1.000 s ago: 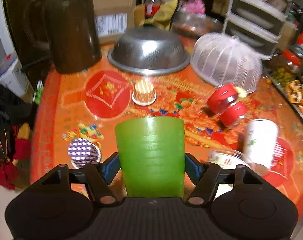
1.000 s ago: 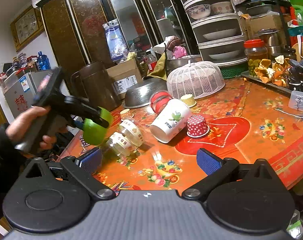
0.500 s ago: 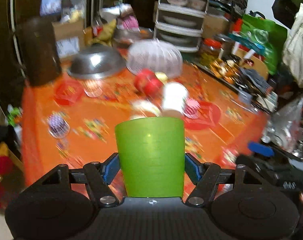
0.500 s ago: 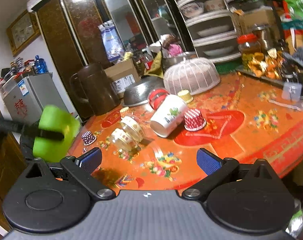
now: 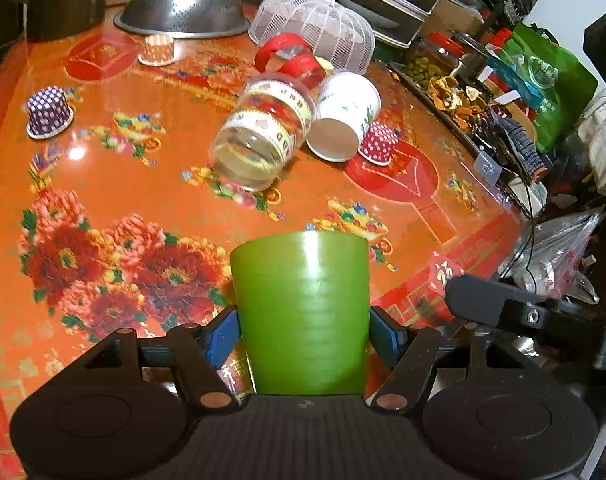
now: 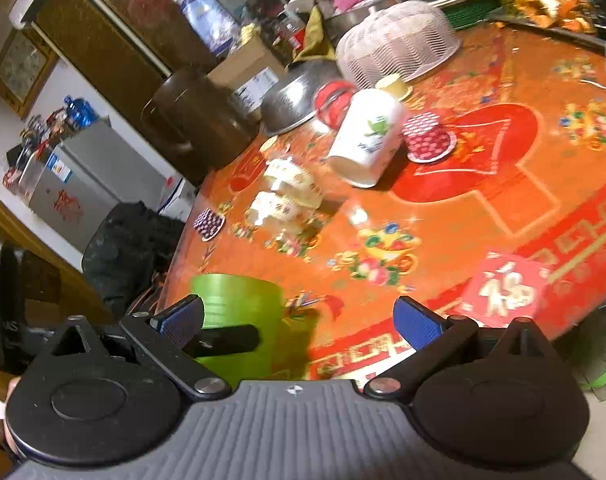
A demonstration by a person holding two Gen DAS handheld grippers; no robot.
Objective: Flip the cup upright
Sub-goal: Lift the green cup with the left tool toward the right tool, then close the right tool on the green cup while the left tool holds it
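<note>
Clamping the green cup [image 5: 301,316] from both sides, left gripper [image 5: 302,334] jaws pressing blue pads [image 5: 222,336] into its walls. Holding the cup over the near edge of the orange floral table [image 5: 103,184], with the cup's flat round end pointing away from the left wrist camera (open or closed end, impossible to tell). Spreading wide with nothing between the fingers, right gripper [image 6: 299,318] jaws hanging just beside the cup [image 6: 239,312], near the table rim.

Scanning the table in the left wrist view, left to right: sitting upside down, purple dotted paper cup [image 5: 49,111]; standing mouth down farther back, orange striped paper cup [image 5: 157,50]; lying inverted behind it, steel colander [image 5: 182,8]. Lying on its side in the middle, clear jar [image 5: 263,132] wearing patterned label bands (lettering too blurred to read). Touching it behind, red-lidded jar [image 5: 289,60]. Lying on its side just beside the clear jar, white paper cup [image 5: 345,114] printed with green leaves, small print unreadable. Resting mouth down against that, red dotted paper cup [image 5: 379,142]. Arching over the back, white mesh food cover [image 5: 315,30].

Showing in the right wrist view near the table edge, red packet [image 6: 503,290] bearing a gold Chinese character (blurred).
</note>
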